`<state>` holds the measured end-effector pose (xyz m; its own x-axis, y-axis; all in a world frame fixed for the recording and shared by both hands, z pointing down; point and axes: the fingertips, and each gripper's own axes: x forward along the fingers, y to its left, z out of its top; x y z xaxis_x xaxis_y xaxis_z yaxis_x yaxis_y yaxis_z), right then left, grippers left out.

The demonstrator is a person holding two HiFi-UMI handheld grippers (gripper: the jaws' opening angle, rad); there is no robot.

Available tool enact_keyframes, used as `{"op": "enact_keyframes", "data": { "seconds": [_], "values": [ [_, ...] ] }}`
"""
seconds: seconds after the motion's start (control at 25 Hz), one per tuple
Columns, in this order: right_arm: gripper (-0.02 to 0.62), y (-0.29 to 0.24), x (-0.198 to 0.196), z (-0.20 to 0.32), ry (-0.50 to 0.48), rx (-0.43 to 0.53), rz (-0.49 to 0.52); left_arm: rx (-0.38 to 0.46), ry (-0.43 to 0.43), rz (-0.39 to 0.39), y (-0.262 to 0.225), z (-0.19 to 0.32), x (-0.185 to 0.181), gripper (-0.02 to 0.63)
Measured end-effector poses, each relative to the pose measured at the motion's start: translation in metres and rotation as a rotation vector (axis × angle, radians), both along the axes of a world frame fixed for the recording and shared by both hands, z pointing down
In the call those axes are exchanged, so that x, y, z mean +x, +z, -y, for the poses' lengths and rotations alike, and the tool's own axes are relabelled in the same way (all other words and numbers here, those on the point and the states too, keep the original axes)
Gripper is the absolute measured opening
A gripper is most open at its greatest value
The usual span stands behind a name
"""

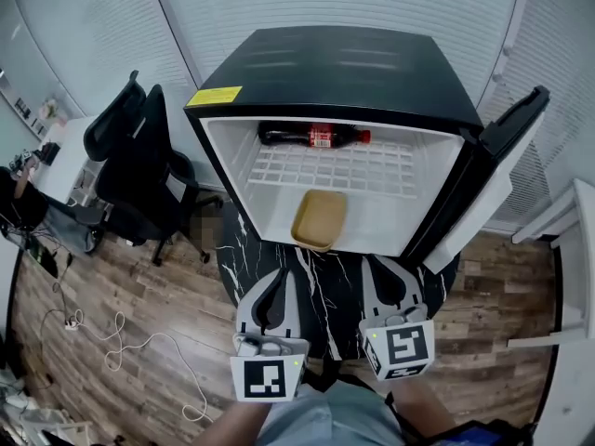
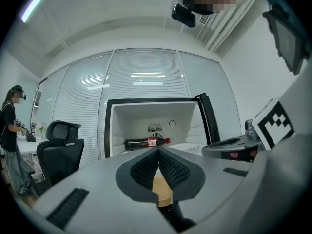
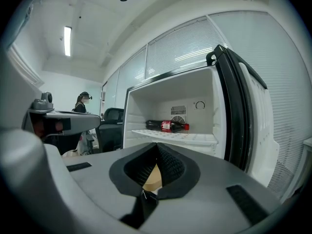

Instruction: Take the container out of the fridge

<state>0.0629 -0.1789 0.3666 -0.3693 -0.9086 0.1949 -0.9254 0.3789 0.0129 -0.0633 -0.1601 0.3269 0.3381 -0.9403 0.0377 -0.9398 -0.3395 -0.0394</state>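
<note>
Plainly, the container (image 1: pixel 320 218) sits low at the front lip of the open fridge (image 1: pixel 223 147), at 1 o'clock from the left tool (image 1: pixel 276 284) and 11 o'clock from the right tool (image 1: pixel 386 268). Both tools are closed and empty, and the left looks slightly nearer.

Bright, even indoor light from ceiling strips (image 3: pixel 67 40); the blinds (image 2: pixel 146 77) carry pale glare, mirrored on the fridge (image 1: pixel 335 63) top. The 2 gripper views bend strongly and go black at the corners; their foreground is soft.
</note>
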Motion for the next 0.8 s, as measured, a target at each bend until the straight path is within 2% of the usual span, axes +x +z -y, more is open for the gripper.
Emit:
{"op": "enact_keyframes", "data": {
  "seconds": [0.36, 0.8],
  "values": [
    [0.013, -0.005, 0.001, 0.022, 0.025, 0.014, -0.002, 0.0, -0.017, 0.01, 0.0, 0.016, -0.015, 0.014],
    [0.014, 0.006, -0.002, 0.059, 0.103, -0.018, -0.02, -0.033, 0.055, 0.004, 0.015, 0.058, -0.022, 0.014]
  ]
}}
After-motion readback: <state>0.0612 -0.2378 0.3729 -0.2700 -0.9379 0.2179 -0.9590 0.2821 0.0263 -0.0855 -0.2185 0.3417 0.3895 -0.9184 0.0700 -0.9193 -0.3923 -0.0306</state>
